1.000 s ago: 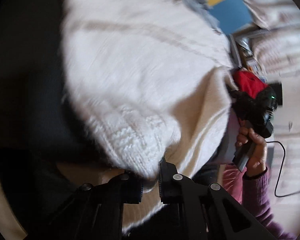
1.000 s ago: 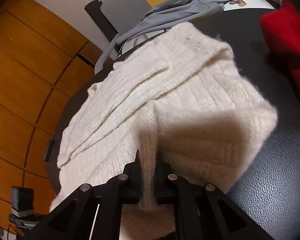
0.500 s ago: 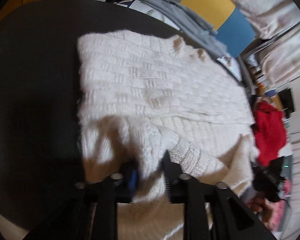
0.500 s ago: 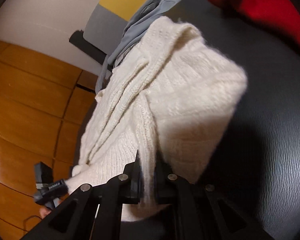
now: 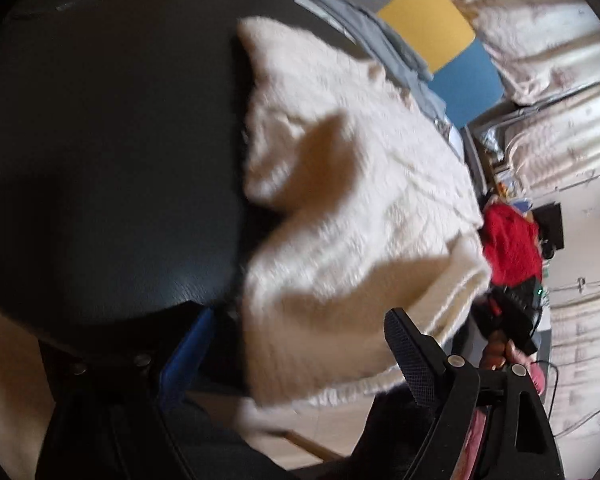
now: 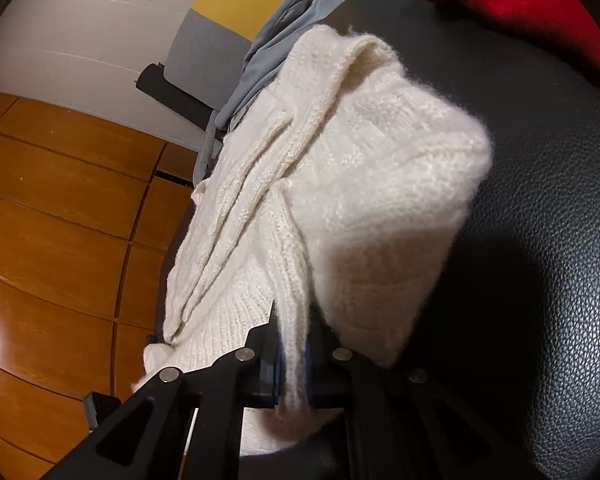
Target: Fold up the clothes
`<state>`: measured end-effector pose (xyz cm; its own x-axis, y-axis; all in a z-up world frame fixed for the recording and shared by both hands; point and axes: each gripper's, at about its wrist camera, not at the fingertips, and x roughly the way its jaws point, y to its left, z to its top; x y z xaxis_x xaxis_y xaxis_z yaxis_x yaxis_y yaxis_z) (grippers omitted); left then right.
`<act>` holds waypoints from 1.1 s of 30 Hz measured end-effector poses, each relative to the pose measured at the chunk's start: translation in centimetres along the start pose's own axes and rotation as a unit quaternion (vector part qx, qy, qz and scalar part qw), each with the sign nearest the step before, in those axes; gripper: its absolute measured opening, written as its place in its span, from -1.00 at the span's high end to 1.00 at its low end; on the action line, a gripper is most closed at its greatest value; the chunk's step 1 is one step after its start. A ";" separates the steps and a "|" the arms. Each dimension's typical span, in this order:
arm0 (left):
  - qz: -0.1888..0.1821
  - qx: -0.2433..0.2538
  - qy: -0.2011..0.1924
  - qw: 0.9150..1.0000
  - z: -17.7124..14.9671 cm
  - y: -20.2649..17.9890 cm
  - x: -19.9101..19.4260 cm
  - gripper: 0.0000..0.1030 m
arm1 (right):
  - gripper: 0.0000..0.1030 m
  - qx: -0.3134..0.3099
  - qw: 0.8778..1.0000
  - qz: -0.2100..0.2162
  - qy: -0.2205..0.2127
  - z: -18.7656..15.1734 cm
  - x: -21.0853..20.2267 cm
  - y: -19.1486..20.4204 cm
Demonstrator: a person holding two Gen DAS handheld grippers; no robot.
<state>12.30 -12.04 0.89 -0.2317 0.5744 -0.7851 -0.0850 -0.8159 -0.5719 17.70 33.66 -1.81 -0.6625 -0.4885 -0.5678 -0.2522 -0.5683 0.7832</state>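
Observation:
A cream knitted sweater (image 5: 360,184) lies folded over on the round black table (image 5: 100,160), its near edge hanging past the rim. My left gripper (image 5: 296,344) is opening, its jaws wide; the sweater's edge sits between them, but the pads do not press it. My right gripper (image 6: 294,344) is shut on a ribbed fold of the sweater (image 6: 360,184), which drapes away from it over the black leather-grained tabletop (image 6: 540,240). In the left wrist view the right gripper (image 5: 508,312) shows at the sweater's far corner, a hand (image 5: 500,352) below it.
A red garment (image 5: 508,240) (image 6: 520,8) lies on the table beyond the sweater. A grey-blue garment (image 5: 380,48) (image 6: 284,40) is heaped at the table's far edge by yellow, blue and grey panels. Wooden flooring (image 6: 60,200) lies below the table.
The left gripper's jaws have spread and let go of the sweater, which has dropped onto the table. The right gripper has rolled, keeping its hold on the fold.

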 end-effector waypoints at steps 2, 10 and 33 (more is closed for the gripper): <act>0.015 0.007 0.021 1.000 -0.3 -0.7 0.7 0.07 | 0.90 -0.003 1.000 -0.002 0.001 0.2 0.0 0.2; -0.065 -0.060 0.016 0.996 -0.8 1.2 -0.3 0.83 | 0.87 -0.018 1.000 0.017 0.003 0.9 -1.5 0.8; -0.286 -0.189 -0.073 0.937 12.7 -3.9 -5.5 0.83 | 0.87 0.105 0.958 0.258 -0.062 11.5 -7.4 2.9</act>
<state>1.62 -12.89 10.48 -0.3847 0.8732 -0.2992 0.1067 -0.2799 -0.9541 13.76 43.22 7.58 -0.8128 -0.5787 -0.0674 0.0032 -0.1201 0.9928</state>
